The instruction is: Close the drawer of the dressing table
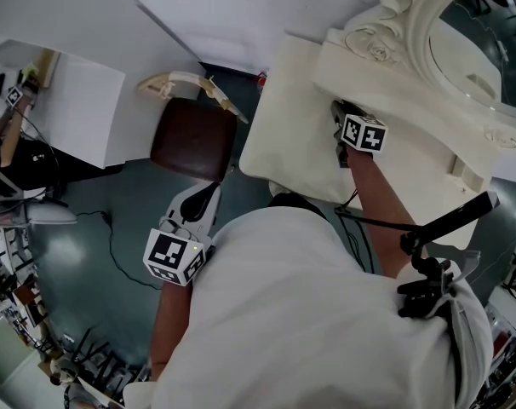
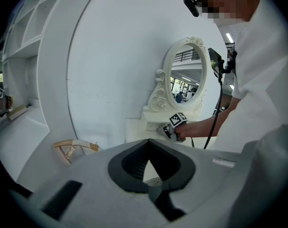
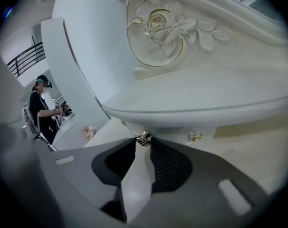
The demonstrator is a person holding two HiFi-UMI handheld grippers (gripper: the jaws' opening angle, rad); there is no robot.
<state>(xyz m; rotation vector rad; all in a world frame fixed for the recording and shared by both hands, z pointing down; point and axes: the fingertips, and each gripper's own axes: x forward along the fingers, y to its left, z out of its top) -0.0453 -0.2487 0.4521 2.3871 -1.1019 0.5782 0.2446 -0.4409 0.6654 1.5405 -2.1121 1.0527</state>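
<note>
The cream dressing table (image 1: 279,135) carries an oval mirror (image 1: 484,37) in a carved frame. Under the frame's ledge (image 3: 206,99) a small brass drawer knob (image 3: 143,137) sits right between the tips of my right gripper (image 3: 143,139). The jaws stand slightly apart around it and do not seem to press on it. The drawer face behind the knob is mostly hidden by the ledge. In the head view the right gripper (image 1: 340,118) reaches to the base of the mirror. My left gripper (image 1: 207,198) hangs low beside the chair, shut and empty, away from the table.
A brown-seated chair (image 1: 188,147) with a cream carved back (image 2: 75,147) stands left of the table. A second brass knob (image 3: 196,137) is to the right of the first. A curved white wall (image 2: 110,65) rises behind. Another person (image 3: 42,109) stands far off at the left.
</note>
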